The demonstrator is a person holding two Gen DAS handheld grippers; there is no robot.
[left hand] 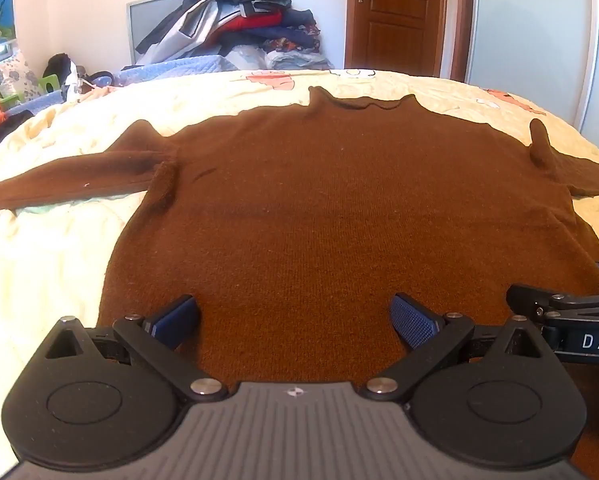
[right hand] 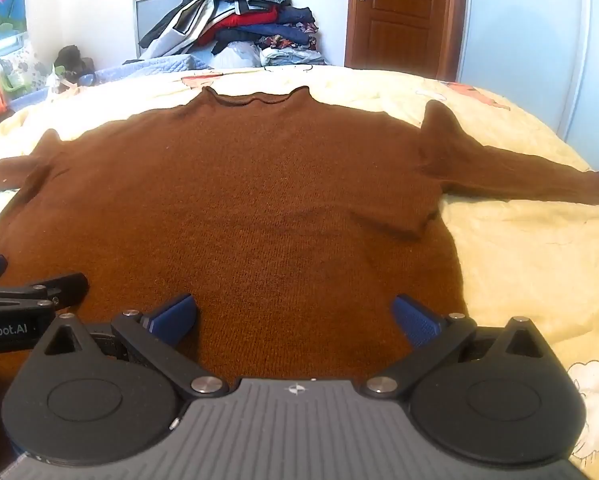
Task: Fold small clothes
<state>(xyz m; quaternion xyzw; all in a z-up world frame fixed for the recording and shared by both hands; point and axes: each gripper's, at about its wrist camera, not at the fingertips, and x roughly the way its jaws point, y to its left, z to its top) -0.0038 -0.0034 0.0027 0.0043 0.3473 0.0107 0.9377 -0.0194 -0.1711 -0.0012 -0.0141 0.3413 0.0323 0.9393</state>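
Our left gripper (left hand: 295,322) and right gripper (right hand: 295,322) hover side by side with jaws spread wide, gripping nothing. Ahead of both we see the brown sweater (left hand: 339,208) lying flat on the cream bedspread (left hand: 59,264), sleeves outstretched.

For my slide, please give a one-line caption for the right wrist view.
Right gripper, jaws open, above a brown sweater spread flat on a yellow bedspread.

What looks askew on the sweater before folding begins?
The brown sweater lies flat on the bed, but fabric is bunched at both armpits, and the neckline edge curls. Nothing else stands out.
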